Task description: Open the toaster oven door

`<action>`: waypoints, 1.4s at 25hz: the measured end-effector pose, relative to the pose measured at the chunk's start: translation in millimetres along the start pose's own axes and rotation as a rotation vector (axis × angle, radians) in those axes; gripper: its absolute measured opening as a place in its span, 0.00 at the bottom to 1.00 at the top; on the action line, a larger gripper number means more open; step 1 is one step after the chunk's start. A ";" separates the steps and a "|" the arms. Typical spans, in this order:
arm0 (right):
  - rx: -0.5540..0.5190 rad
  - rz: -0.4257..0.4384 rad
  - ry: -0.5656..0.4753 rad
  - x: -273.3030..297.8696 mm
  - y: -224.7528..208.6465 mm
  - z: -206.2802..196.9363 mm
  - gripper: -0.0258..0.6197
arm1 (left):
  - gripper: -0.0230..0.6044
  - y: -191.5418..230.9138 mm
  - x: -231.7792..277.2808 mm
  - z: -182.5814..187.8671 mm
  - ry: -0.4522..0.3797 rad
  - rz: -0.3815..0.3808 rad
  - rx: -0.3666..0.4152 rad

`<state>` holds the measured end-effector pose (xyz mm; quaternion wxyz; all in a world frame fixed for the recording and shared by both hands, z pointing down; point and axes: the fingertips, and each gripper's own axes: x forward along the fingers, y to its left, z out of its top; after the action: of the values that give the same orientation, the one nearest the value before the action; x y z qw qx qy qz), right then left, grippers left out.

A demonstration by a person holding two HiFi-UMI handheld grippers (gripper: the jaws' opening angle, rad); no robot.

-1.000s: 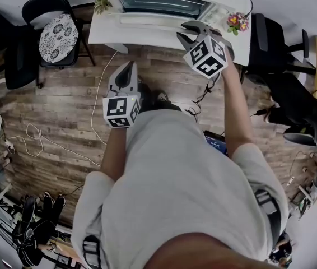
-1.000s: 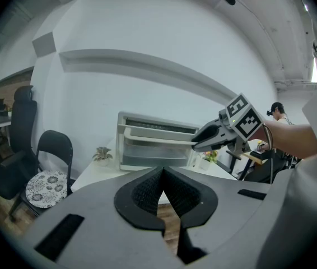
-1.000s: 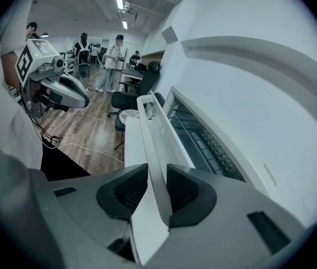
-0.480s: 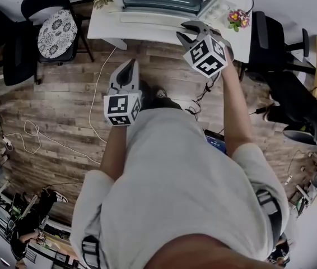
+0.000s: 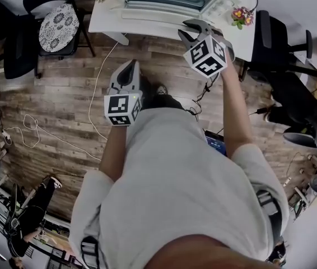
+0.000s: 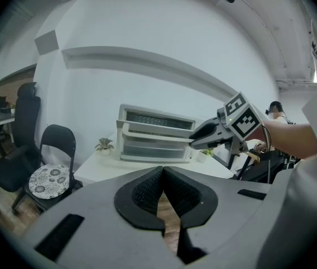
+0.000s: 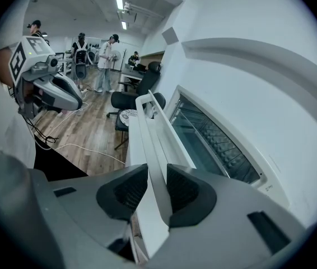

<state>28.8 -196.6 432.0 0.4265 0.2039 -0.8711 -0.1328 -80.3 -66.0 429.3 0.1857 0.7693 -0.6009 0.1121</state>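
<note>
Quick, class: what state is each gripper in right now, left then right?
Left gripper: shut, holding nothing.
Right gripper: shut on the door handle.

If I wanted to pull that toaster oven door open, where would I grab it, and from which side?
Take the long handle that stands off the top of the toaster oven door, coming from the front with one jaw on each side of it. It is a slim, straight bar, so the jaws fit round it. The right gripper is shut on it this way.
</note>
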 end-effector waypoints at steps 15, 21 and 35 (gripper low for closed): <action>-0.032 -0.057 -0.011 2.4 14.4 -11.1 0.20 | 0.06 -4.5 -2.7 -21.3 0.002 0.040 -0.011; -0.039 -0.072 -0.011 7.2 24.3 -6.8 0.20 | 0.06 6.0 -20.1 -39.1 0.022 0.077 -0.046; 0.029 -0.152 0.036 11.6 28.6 -8.9 0.23 | 0.06 27.8 -34.8 -30.9 0.010 0.050 -0.063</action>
<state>22.5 -177.3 456.9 0.4280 0.2781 -0.8470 -0.1484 -114.3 -28.2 447.7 0.2099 0.7473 -0.6222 0.1017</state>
